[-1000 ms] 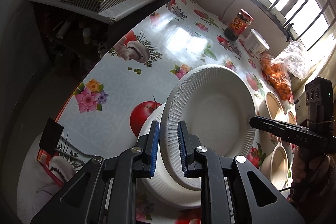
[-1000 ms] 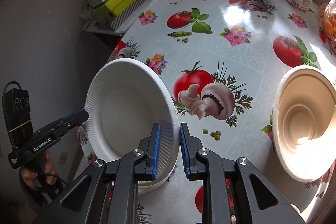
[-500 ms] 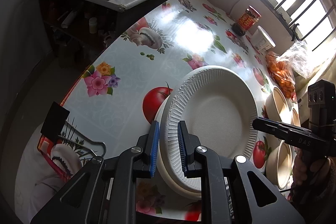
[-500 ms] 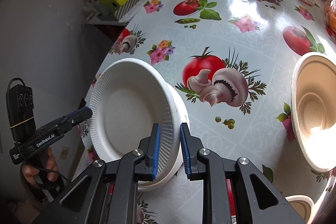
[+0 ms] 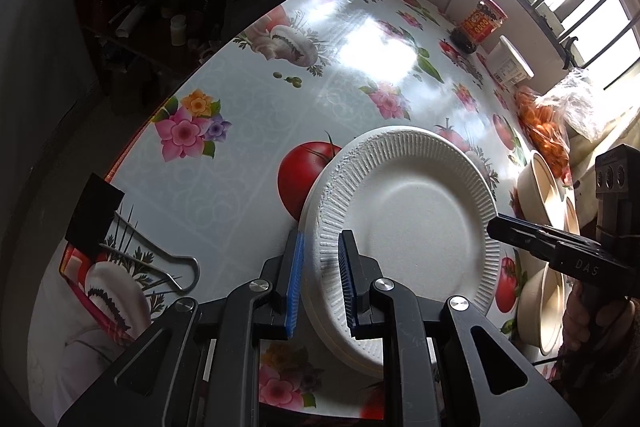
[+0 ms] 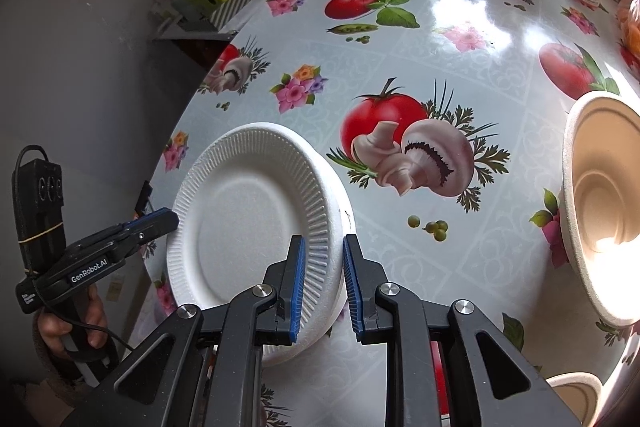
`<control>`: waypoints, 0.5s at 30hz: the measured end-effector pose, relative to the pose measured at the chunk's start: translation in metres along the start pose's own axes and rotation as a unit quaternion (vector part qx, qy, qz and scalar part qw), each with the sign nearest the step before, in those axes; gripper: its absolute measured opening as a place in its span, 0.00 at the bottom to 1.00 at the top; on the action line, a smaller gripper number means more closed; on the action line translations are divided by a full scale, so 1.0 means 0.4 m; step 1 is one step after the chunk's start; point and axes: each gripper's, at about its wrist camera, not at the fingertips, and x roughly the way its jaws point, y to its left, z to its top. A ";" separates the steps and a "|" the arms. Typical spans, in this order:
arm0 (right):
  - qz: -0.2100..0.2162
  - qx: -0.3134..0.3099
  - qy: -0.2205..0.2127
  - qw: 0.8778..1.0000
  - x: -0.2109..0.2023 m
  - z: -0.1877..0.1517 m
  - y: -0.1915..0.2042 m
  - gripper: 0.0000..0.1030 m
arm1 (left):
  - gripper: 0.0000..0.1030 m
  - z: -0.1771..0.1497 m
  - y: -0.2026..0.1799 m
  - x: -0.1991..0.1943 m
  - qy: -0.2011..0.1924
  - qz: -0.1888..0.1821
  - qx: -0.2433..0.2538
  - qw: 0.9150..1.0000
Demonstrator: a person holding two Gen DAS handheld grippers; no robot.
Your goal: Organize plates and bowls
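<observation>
Two tools pinch one white plate over the stack

The left tool (image 5: 320, 279) and right tool (image 6: 323, 281) are both narrow, each clamped on the ribbed rim of the paper plate (image 5: 412, 227) from opposite sides (it sits on a white plate stack (image 6: 340, 227) near the desk (image 6: 460, 39) edge). Beige bowls (image 6: 600, 211) stand well apart.

The left gripper (image 6: 172, 223) bears "GenRobot.AI" on its side; the right gripper (image 5: 494, 227) shows "DAS". The label on the jar (image 5: 478, 25) is unreadable.
</observation>
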 end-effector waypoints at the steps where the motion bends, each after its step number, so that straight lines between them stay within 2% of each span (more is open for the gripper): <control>1: -0.002 -0.002 0.000 1.000 0.001 0.000 0.001 0.19 | 0.18 0.000 0.000 -0.001 0.000 -0.001 0.000 1.000; 15: -0.004 0.001 -0.001 1.000 0.013 0.001 0.000 0.20 | 0.18 -0.001 0.008 0.000 -0.003 -0.005 -0.006 1.000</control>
